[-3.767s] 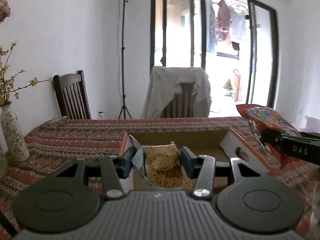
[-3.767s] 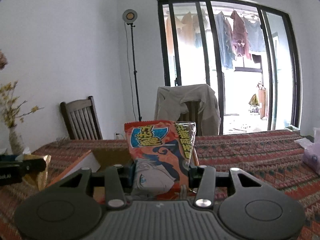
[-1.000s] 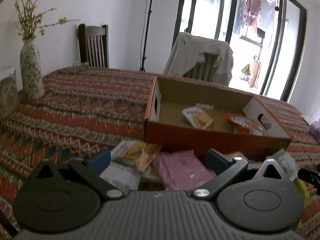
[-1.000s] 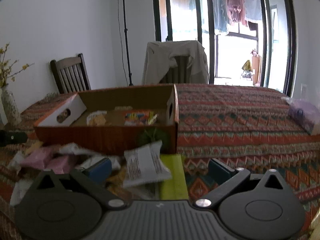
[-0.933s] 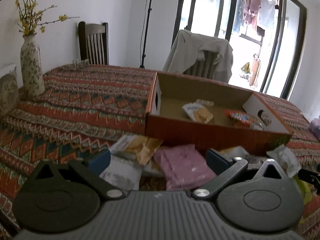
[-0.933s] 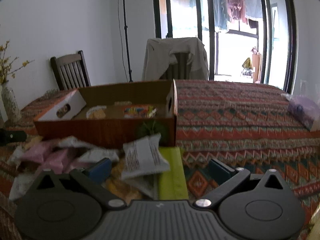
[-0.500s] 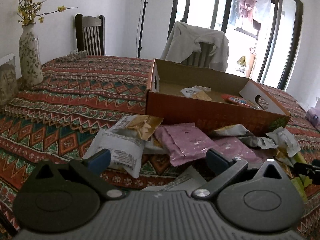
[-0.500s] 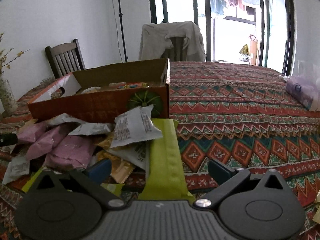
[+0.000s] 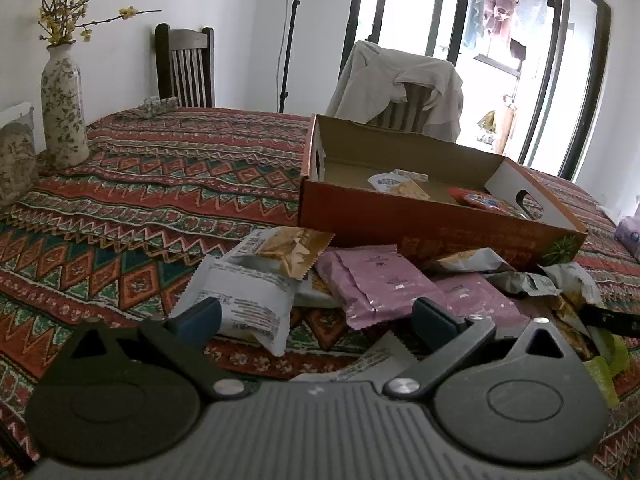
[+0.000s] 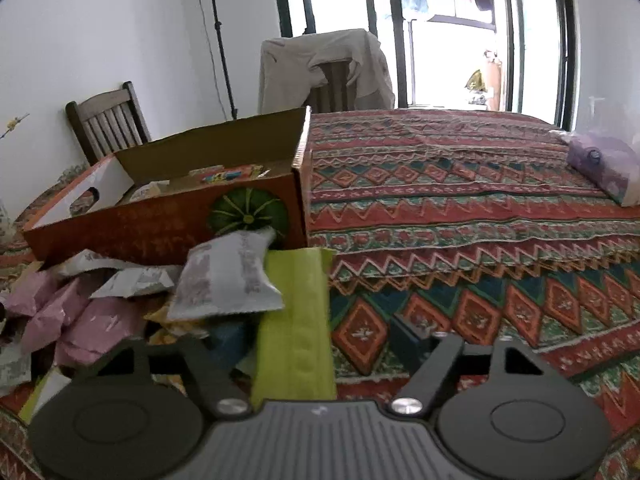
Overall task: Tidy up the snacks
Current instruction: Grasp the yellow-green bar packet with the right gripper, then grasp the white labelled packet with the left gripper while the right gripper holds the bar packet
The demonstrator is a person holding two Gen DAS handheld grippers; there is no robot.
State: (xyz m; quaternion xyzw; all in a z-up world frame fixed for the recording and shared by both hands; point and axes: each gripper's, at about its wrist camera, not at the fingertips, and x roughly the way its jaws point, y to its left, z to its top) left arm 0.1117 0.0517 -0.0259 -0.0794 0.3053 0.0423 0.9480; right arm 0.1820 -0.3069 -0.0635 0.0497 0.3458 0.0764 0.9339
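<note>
While the left gripper (image 9: 316, 316) is held wide apart above the heap with nothing pinched, a white packet (image 9: 248, 300) is seen at lower left of its view, pink packets (image 9: 376, 284) at centre, and the orange cardboard box (image 9: 420, 228) behind them, a few snacks lying inside. In the right wrist view, the box (image 10: 160, 228) is placed at left, a grey packet (image 10: 228, 276) below it. The right gripper (image 10: 320, 340) is closing around a green packet (image 10: 294, 320) lying between its fingers; contact cannot be told. The patterned tablecloth (image 10: 480, 220) fills the right.
</note>
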